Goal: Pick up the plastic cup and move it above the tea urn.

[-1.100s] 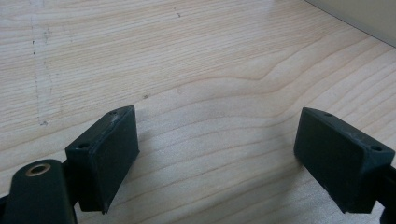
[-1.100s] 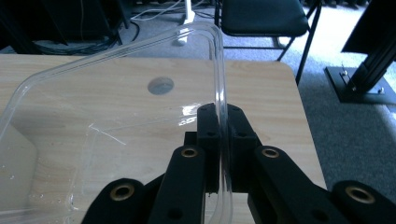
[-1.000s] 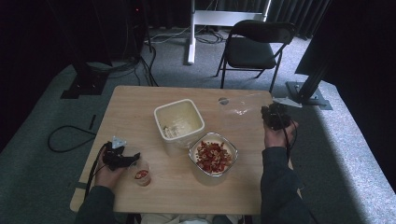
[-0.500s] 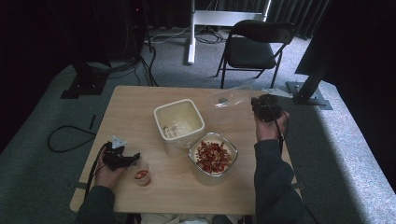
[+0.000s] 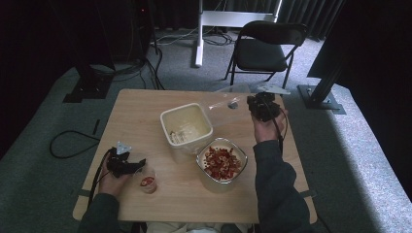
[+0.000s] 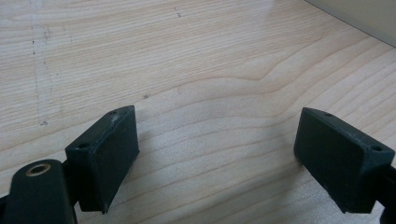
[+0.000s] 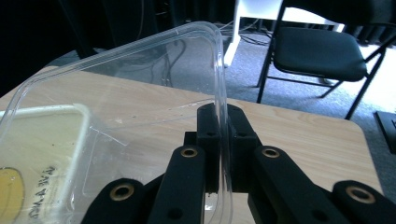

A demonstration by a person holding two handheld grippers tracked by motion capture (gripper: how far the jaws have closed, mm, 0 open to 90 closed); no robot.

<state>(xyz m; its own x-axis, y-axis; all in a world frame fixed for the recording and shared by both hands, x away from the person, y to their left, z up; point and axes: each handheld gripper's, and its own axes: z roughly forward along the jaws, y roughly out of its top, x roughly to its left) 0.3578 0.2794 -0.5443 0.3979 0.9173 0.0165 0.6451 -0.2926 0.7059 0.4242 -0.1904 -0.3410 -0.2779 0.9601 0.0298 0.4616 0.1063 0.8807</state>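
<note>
- The right gripper [image 7: 223,140] is clamped on the edge of a clear plastic lid [image 7: 140,93]; in its own view the rim runs down between the two closed jaws, with most of the lid spreading out to the left of them.
- In the high view the right gripper [image 5: 250,104] is held up near the table's far right edge, and the clear plastic lid [image 5: 224,102] reaches out from it toward the cream tub [image 5: 186,125].
- The cream tub stands open just past the lid's free end, on the far side from the gripper. In the right gripper view the cream tub [image 7: 42,154] shows through the lid, low on the left.
- Nearer the person than the right gripper, beside the right forearm, sits a glass bowl [image 5: 222,164] of red and pale food pieces, touching or nearly touching the tub's near corner.
- Behind the right gripper, off the table, a black folding chair [image 5: 267,48] stands on grey carpet.
- The left gripper [image 6: 217,154] is released, its jaws spread wide with nothing but bare wooden table [image 6: 187,70] between them.
- In the high view the left gripper [image 5: 133,166] lies low near the table's near left edge, with a small clear cup [image 5: 147,180] holding something red just beside its jaws, toward the bowl.
- A black cable [image 5: 73,141] loops on the carpet left of the table.
</note>
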